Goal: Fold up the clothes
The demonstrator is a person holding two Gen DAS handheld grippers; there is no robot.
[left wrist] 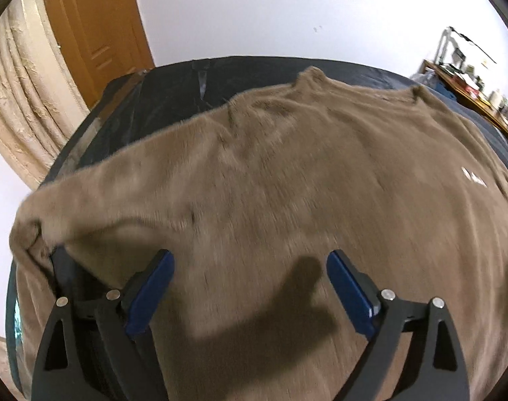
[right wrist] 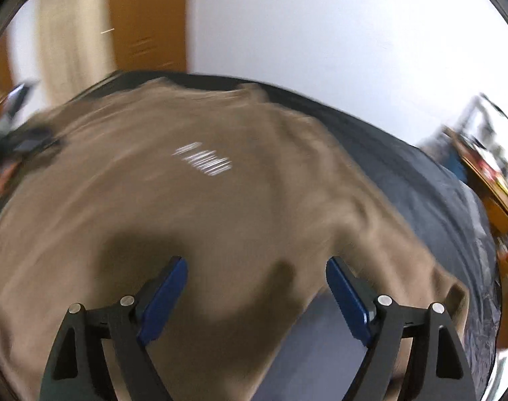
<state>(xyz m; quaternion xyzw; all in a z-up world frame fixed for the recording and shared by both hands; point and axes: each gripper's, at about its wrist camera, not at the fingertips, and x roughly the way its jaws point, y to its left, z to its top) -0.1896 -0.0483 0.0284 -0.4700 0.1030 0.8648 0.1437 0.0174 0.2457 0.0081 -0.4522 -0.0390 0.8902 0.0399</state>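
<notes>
A brown long-sleeved top [left wrist: 287,173] lies spread flat on a dark surface [left wrist: 160,100], collar at the far side. A small white print [left wrist: 472,177] marks its chest. Its left sleeve end [left wrist: 33,234] is bunched at the surface's left edge. My left gripper [left wrist: 250,260] hovers open over the garment's near left part, nothing between its blue pads [left wrist: 153,287]. In the blurred right wrist view the same top [right wrist: 220,193] shows its white print [right wrist: 203,160]. My right gripper [right wrist: 256,267] is open above the right sleeve [right wrist: 370,234], nothing held.
A white wall and a wooden door [left wrist: 97,26] stand behind the surface, with cream curtain folds [left wrist: 16,100] at the left. A cluttered wooden shelf [left wrist: 471,90] sits at the far right. Dark bare surface [right wrist: 437,200] lies right of the garment.
</notes>
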